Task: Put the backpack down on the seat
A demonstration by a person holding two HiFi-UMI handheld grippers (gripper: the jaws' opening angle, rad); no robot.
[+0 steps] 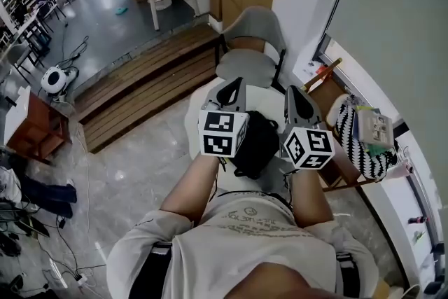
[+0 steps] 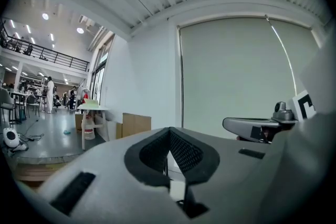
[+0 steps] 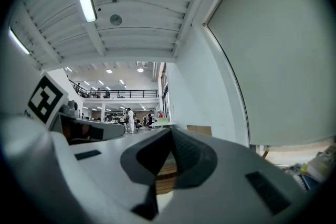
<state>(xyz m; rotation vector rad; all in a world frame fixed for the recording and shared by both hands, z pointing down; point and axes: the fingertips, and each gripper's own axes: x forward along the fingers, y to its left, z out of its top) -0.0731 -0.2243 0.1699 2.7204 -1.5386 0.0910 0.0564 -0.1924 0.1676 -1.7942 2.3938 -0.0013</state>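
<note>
Both tongs are pressed together and hold nothing. The left tongs (image 1: 231,91) and right tongs (image 1: 299,100) are raised on either side of the backpack (image 1: 255,142). It seems to rest on the white seat (image 1: 199,105) just ahead of the person, though I cannot tell whether it is fully settled. To do this step well, make sure it lies centred, clear of the seat's edge, with no strap snagged. The backpack is black, soft, small and rounded. Beyond it stands a grey chair (image 1: 248,66).

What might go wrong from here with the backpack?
The left gripper and right gripper are both shut on nothing, so the black backpack between them may be unheld and could slide off the white seat. The right gripper is close to the striped bag and might bump it.
</note>
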